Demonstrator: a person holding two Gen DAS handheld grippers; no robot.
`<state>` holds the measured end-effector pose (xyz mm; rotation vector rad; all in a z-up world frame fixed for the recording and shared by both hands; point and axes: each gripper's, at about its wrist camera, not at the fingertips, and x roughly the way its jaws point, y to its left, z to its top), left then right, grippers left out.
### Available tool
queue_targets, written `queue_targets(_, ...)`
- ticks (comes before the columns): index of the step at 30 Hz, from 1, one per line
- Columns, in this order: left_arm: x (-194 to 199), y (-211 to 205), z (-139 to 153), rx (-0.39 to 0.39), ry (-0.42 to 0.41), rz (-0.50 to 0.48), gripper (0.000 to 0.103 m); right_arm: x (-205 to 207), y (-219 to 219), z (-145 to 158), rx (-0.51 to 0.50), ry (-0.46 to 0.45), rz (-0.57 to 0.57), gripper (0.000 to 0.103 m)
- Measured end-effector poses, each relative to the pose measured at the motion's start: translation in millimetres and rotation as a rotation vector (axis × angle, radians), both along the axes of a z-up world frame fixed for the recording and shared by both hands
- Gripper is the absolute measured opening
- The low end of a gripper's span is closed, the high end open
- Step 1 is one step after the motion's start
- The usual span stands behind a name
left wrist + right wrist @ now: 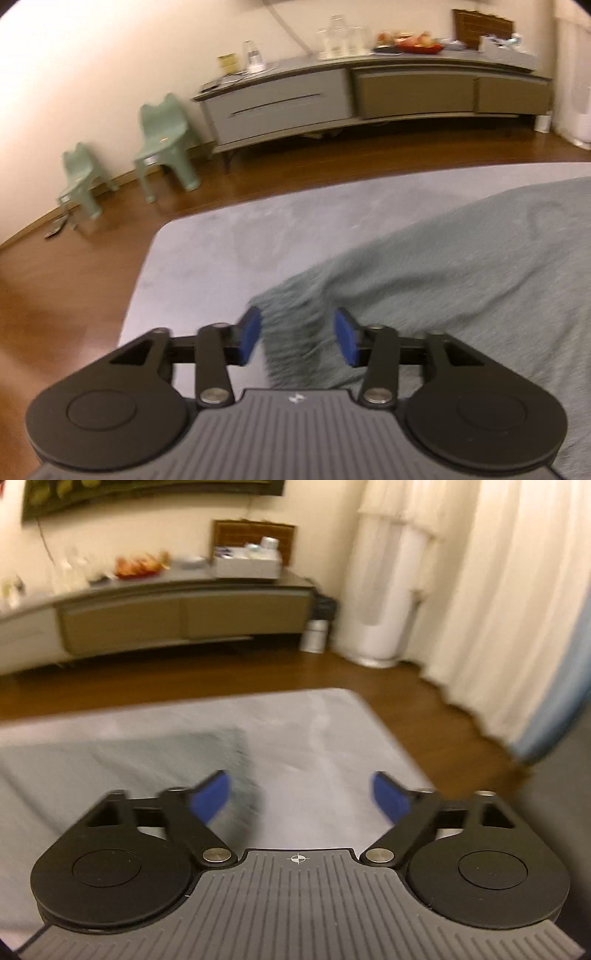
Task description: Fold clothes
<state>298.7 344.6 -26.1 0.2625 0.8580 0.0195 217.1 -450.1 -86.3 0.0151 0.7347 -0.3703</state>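
This is a living room in a home. Beyond the fingers in the left wrist view a long low sideboard [369, 96] stands against a cream wall, its top crowded with glasses [341, 35], a red dish of food [419, 46] and a small blender [255, 55]. Up and to the left of the fingers two small green children's chairs [166, 142] stand on the wooden floor [74, 295]. A grey rug [332, 746] lies under the fingers. Up and to the right of the fingers in the right wrist view hang pale curtains [498, 590], with a white tower appliance [384, 602] beside them.
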Motion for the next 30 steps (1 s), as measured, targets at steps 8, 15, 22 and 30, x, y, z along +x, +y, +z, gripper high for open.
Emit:
queue_targets(8, 27.6, -32.0, -35.2, 0.134, 0.076, -0.097, 0.002, 90.1, -12.2, -46.6, 0.166, 0.148, 0.127, 0.014)
queue_targets(15, 46.3, 20.6, -20.0, 0.008, -0.018, 0.324, 0.011, 74.6, -3.9, -2.5, 0.113, -0.235, 0.117, 0.063)
queue_targets(22, -30.2, -8.0, 48.2, -0.126, -0.121, 0.200, 0.023, 18.7, -46.9, -28.9, 0.384, -0.161, -0.091, 0.077)
queue_targets(30, -171.0, -123.0, 58.5, -0.313, -0.177, -0.060, 0.051, 10.8, -58.0, -80.4, 0.679, -0.160, -0.124, 0.078)
